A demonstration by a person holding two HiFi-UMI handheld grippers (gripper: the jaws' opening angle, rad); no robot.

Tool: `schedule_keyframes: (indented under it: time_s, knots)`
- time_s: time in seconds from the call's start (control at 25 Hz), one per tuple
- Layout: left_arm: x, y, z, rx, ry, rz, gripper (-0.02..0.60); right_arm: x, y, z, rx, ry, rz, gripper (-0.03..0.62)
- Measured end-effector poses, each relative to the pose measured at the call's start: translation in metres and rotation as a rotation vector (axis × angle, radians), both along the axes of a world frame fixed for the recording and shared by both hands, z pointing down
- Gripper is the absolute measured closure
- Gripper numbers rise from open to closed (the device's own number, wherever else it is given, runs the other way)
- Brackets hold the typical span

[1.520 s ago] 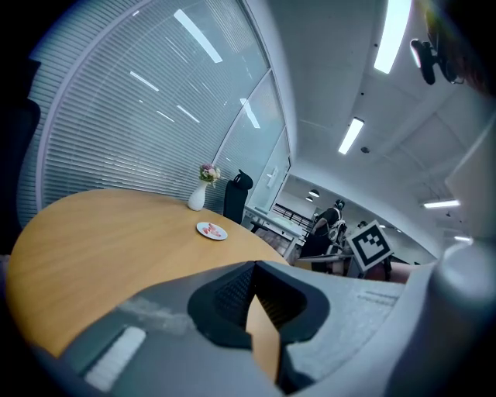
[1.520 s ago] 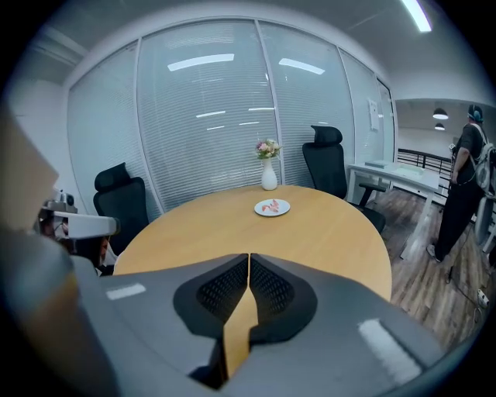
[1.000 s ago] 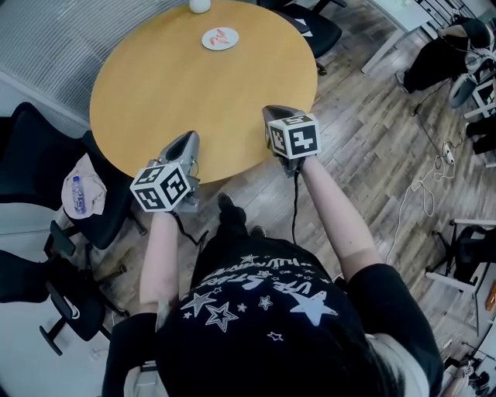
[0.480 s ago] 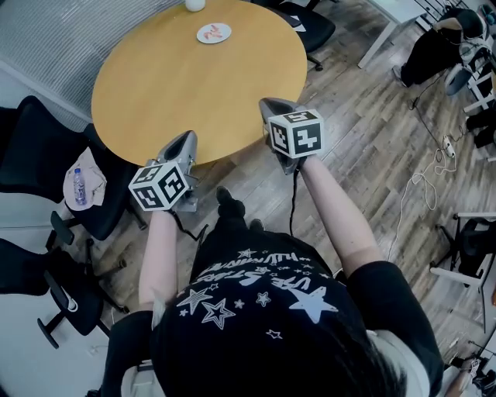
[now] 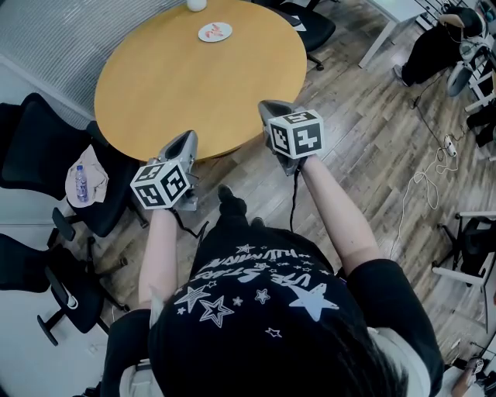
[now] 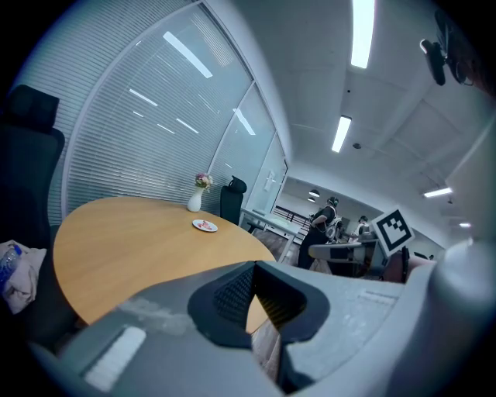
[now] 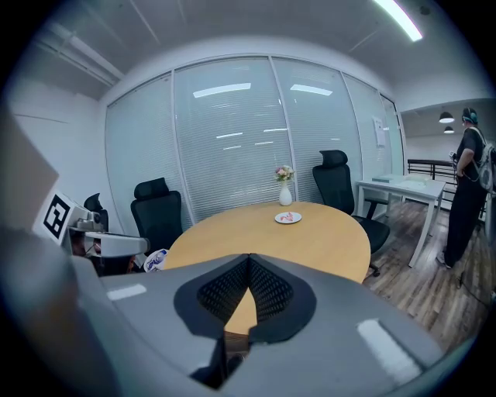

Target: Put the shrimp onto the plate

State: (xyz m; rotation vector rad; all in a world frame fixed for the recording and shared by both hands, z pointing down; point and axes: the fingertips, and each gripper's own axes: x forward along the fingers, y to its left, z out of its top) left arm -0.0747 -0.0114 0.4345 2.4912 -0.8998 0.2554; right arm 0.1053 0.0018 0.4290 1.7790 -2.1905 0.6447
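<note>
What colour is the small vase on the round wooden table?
White. The small flower vase shows best in the right gripper view.

The plate [image 5: 204,33] is small, round and white. It lies flat on the far side of the round yellow-brown table [image 5: 194,85], close to the edge and near a white vase [image 5: 196,4]. The shrimp [image 5: 219,31] show as little pink-red bits on top of the plate, near its middle. They are too small to count or to see their shape.
</note>
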Motion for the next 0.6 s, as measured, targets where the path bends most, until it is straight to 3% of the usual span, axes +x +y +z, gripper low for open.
schedule_keyframes:
  time_s: [0.6]
  knots:
    - [-0.002,-0.013,0.0,-0.006,-0.007,-0.018,0.58,-0.004,-0.014,0.003,-0.024,-0.004,-0.023,0.592]
